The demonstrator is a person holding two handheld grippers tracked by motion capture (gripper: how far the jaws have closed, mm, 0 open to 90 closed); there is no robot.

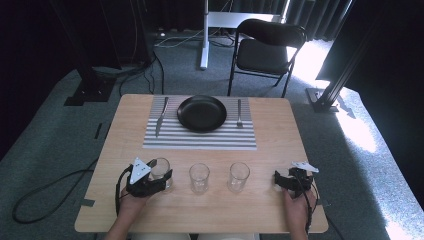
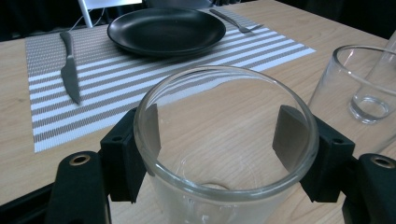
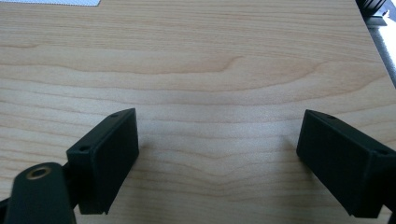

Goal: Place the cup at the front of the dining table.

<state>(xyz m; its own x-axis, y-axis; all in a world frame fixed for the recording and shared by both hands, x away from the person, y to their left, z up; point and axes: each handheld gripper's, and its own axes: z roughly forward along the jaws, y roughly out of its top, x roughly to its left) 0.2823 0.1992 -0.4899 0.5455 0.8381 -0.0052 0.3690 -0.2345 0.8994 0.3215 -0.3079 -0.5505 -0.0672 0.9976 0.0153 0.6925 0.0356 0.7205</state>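
Left gripper (image 2: 217, 140) clamps a clear, empty, upright glass (image 2: 224, 154); right gripper (image 3: 219, 154) gapes wide.

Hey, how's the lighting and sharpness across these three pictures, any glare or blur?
High view: soft overall, sunlight blown out on the floor at right. Left gripper view: the held glass looms close, rim sharp. Right gripper view: even light, faint sheen on the table.

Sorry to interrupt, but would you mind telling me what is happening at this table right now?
A person sits at a wooden table with tongs in each hand. The left tongs are shut on the leftmost glass of three in a row; the middle glass and right glass stand untouched. The right tongs rest open on bare wood, holding nothing. Farther back, a striped placemat carries a black plate, with a knife and a fork on either side.
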